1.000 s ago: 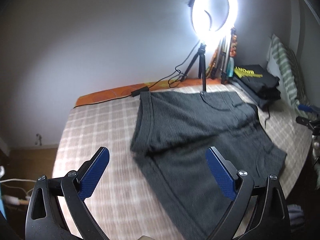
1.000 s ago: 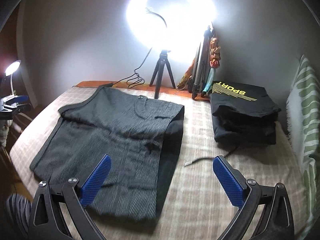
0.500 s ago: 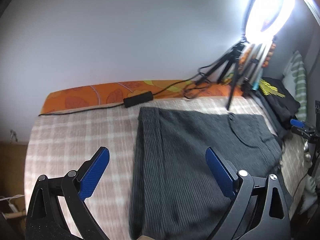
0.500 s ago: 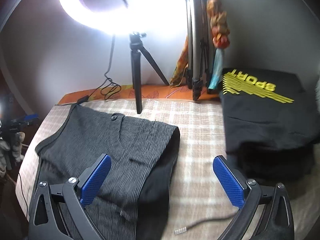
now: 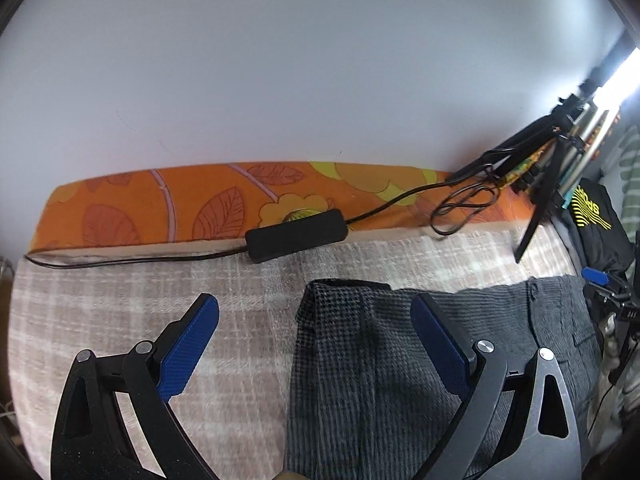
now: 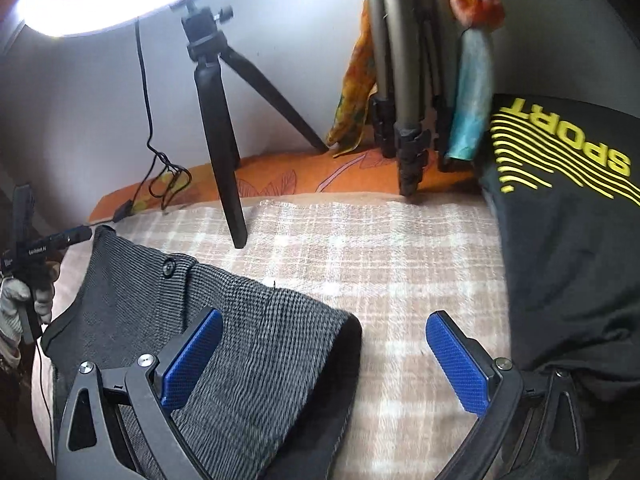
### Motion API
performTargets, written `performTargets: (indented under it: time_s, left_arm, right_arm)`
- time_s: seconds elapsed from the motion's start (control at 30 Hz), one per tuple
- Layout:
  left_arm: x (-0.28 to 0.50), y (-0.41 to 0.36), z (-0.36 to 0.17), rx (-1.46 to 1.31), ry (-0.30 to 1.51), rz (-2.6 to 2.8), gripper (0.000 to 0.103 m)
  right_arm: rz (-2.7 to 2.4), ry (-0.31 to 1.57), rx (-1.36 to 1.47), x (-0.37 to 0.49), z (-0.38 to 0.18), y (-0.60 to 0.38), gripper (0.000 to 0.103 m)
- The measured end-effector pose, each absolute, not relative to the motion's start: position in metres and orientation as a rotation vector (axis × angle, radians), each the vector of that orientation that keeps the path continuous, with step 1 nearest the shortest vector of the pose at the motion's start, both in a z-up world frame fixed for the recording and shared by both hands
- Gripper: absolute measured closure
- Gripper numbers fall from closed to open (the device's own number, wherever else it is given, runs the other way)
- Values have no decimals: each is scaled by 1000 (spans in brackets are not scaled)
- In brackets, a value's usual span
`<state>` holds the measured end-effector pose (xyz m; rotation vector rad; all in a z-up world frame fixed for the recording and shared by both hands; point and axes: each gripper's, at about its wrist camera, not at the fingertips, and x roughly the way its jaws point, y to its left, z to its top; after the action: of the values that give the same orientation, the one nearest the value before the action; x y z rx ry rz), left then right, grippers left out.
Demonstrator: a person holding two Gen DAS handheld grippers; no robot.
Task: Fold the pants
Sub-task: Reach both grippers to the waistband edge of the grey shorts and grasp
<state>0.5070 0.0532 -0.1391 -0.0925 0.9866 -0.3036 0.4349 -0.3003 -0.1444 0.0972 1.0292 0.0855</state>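
Both tools have dropped in low over the bed now, far closer than a second ago! The left tool [image 5: 314,330] gapes wide and empty, its right blue pad [image 5: 438,342] over the dark grey pants [image 5: 384,368], its left pad over the checked blanket [image 5: 132,300]; the pants' near corner sits right between them. Ahead of it lies the black cable box [image 5: 296,235] on the orange sheet [image 5: 168,204]. The right tool [image 6: 324,354] is spread open too, holding nothing, straddling the pants' folded edge [image 6: 352,344], left pad on cloth, right pad above blanket. The tripod [image 6: 218,120], small a moment back, now looms just ahead, and the black SPORT shirt [image 6: 568,216] fills the tool's right side.
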Motion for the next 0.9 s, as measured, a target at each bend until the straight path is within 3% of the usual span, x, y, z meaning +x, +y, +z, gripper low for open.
performTargets:
  time_s: [0.1,0.17,0.43,0.5,0.53,0.6,0.7,0.8,0.83,0.9]
  left_arm:
    - [508,48,-145,-75,993,-315,8]
    - [507,44,-149,-45,998,-326,20]
    - [511,48,-159,-94,1016,-359,38]
    - [512,49,-160,-93,1010,-375,47]
    - [512,48,-160,-99,1008,-386,57]
    - [514,48,-160,-108,1006,-392,60]
    - [513,46,-160,-125,996,-409,67]
    - [512,51,-160,-165,986,-437,74]
    - [510,53,-159,-172,978,-446,77]
    - [504,64,-153,-179,959,-461,80]
  right_arm:
    - [106,1029,95,441,-148,-294,3]
    - [103,1040,92,444,-150,-291,4]
    - [28,1096,138,462,-168,-305,4]
    - [36,1111,139,464,-172,-305,5]
    - [42,1116,139,465,-174,-305,6]
    - [50,1110,137,466,-174,-304,8]
    - [89,1102,148,465,-172,-303,24]
    - [146,1104,179,466,-171,-299,59]
    - [167,1106,193,464,-169,-295,75]
    - [173,1095,177,462,-164,-288,82]
